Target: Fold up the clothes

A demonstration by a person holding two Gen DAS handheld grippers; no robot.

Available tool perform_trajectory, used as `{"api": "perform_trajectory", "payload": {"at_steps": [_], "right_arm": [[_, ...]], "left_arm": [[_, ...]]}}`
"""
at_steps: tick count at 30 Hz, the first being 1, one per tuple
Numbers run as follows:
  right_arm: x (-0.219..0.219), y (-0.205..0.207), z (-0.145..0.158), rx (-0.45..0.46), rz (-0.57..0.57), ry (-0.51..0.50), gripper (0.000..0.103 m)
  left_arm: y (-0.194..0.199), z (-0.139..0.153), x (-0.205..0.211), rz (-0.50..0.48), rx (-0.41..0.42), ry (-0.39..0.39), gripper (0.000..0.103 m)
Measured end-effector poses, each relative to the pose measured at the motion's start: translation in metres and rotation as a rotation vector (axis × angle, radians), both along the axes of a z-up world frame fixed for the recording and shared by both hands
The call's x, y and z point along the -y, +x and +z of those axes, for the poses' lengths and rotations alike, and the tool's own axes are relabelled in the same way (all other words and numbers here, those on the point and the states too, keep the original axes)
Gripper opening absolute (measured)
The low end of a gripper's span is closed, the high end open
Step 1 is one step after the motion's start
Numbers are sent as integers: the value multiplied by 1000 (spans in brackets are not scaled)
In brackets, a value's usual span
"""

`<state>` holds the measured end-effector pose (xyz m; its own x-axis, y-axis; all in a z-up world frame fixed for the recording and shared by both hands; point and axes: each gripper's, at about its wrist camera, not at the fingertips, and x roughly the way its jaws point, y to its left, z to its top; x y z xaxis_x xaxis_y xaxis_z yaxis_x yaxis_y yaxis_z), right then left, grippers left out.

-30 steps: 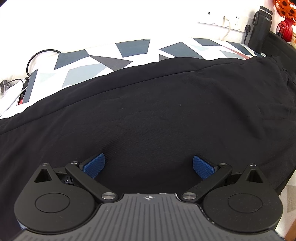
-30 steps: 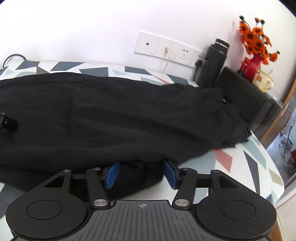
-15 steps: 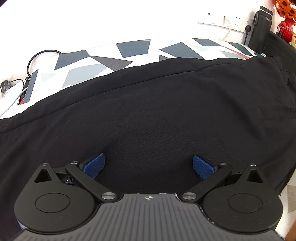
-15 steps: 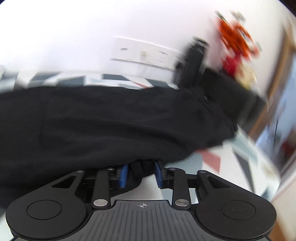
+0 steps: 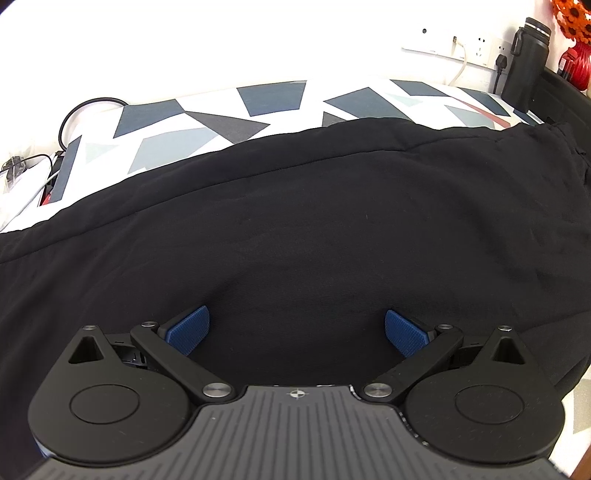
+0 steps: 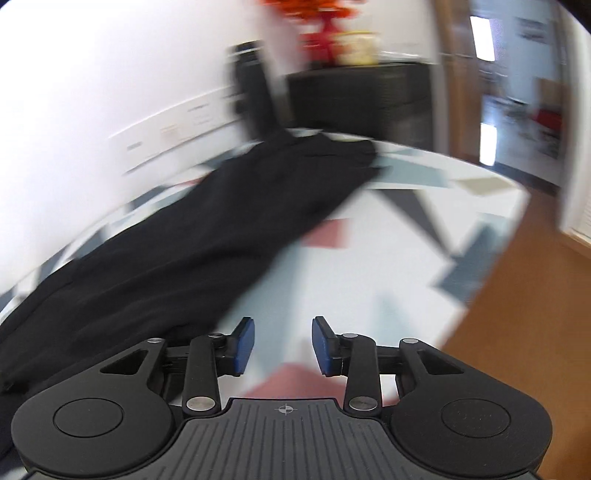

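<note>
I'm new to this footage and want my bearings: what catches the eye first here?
A large black garment spreads across a bed sheet printed with grey and blue triangles, filling most of the left wrist view. The left hand-held gripper hangs wide open over it. The right wrist view is motion-blurred, with the right hand-held gripper open over bare sheet beside the cloth, and a red vase of orange flowers behind.

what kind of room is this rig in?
Probably a home or office room, not a lab: black garment spread on a geometric-print tablecloth, wall outlet strip behind, black cabinet with a red flower vase, doorway right.
</note>
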<state>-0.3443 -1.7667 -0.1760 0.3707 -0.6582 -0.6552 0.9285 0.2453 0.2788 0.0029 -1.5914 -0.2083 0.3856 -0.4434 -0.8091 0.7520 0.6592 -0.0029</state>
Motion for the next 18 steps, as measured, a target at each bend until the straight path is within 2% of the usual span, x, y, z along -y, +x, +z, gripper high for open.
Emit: {"api": "perform_trajectory", "payload": {"at_steps": [5, 8, 11, 15, 18], "right_arm": [[2, -13, 16, 35, 34, -38, 28], [14, -20, 31, 88, -20, -23, 31], [48, -41, 51, 192, -97, 39, 43], [94, -71, 70, 277, -181, 84, 47], [129, -86, 69, 312, -199, 133, 52]], "left_arm": [[-1, 2, 0, -6, -11, 9, 103], [-8, 6, 1, -36, -31, 13, 102], [-31, 14, 5, -126, -58, -44, 102], [-73, 24, 33, -292, -78, -108, 102], [-93, 23, 56, -315, -108, -120, 102]]}}
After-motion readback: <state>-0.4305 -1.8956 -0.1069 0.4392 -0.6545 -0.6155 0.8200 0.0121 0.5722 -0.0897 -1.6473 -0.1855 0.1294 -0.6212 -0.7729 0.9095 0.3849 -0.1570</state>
